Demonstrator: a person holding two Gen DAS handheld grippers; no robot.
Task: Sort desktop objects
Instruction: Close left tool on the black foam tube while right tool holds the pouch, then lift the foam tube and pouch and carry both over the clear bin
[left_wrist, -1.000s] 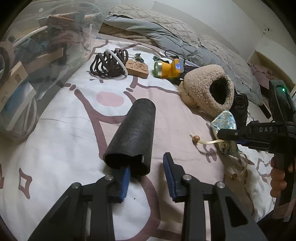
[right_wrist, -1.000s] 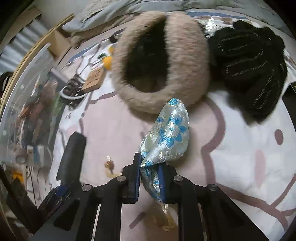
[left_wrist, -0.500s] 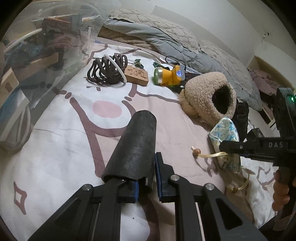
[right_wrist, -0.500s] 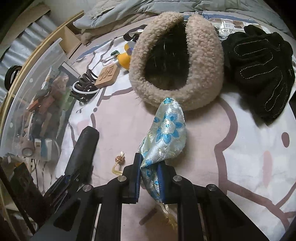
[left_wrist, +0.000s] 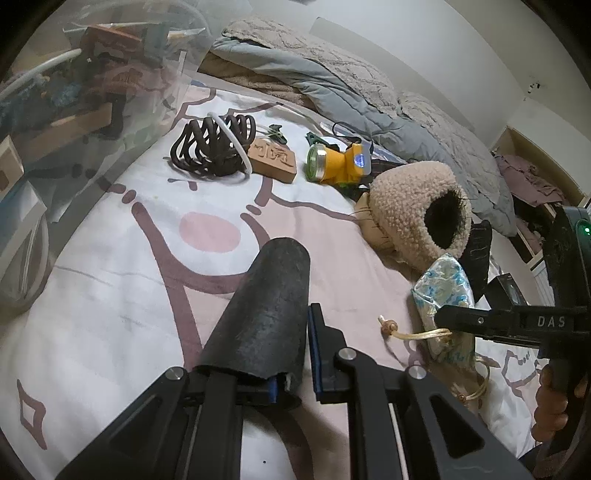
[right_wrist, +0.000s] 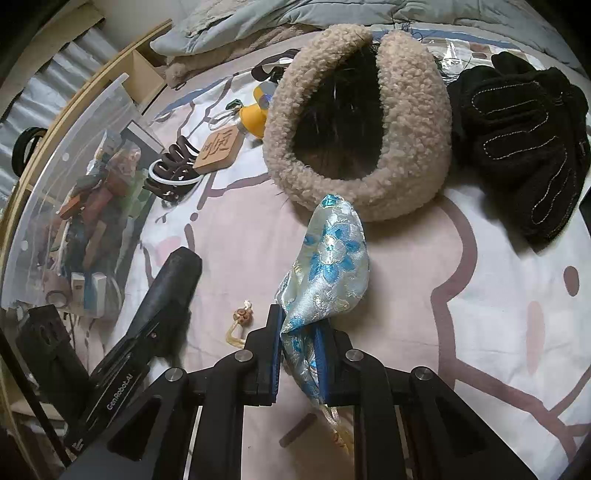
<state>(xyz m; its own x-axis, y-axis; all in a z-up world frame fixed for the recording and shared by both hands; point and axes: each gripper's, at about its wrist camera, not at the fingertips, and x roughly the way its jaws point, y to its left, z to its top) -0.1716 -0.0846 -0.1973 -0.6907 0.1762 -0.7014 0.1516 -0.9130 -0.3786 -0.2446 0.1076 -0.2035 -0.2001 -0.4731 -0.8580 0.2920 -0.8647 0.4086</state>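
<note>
- left gripper (left_wrist: 291, 354) pinches only the foam tube (left_wrist: 264, 314) wall; may slip.
- right gripper (right_wrist: 298, 354) clamped on pouch (right_wrist: 327, 266); dangling cord (right_wrist: 236, 332) could snag.

One tube (left_wrist: 263, 314), one pouch (right_wrist: 327, 266)

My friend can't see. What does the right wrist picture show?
The right gripper pinches a shiny blue flowered fabric pouch above a pink-and-white bedsheet. Behind it lie a fluffy beige hat and black knitted gloves.
</note>
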